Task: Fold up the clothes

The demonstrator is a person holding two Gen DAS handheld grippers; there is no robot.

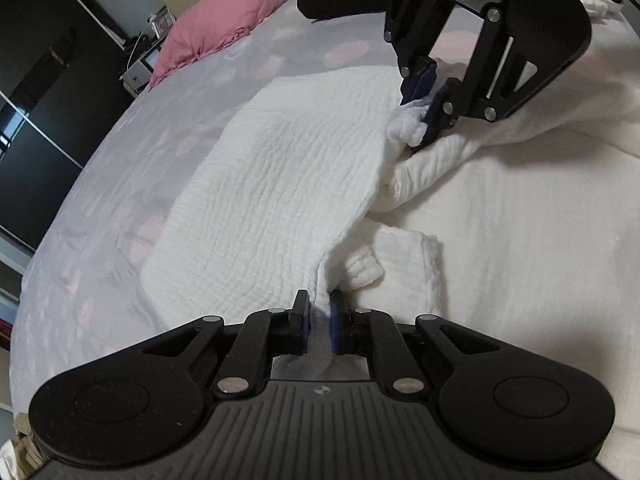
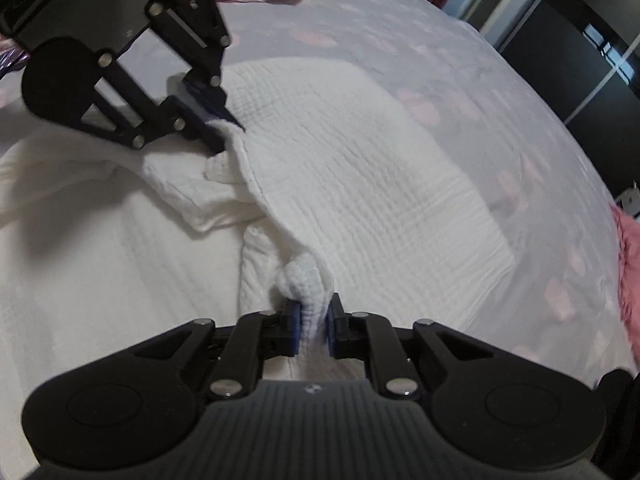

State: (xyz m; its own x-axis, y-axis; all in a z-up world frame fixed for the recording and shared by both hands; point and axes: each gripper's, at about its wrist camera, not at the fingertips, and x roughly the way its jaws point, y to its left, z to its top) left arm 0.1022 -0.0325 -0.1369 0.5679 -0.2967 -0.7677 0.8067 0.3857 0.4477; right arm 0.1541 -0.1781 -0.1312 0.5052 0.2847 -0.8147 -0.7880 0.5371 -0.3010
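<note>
both grippers, left [image 1: 319, 322] & right [image 2: 313, 326], fingers nearly together, each pinching white garment [image 1: 280, 184] edge on bed [image 1: 540, 260].

One white garment [image 1: 288, 184], one pink pillow [image 1: 224, 16]

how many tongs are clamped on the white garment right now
2. The left tongs pinch one spot on an edge of the white garment; the right tongs pinch a bunched spot farther along the same edge.

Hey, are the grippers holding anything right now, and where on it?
Both grip the same white crinkled garment: the left gripper and the right gripper each pinch a bunched bit of its edge between their jaws.
</note>
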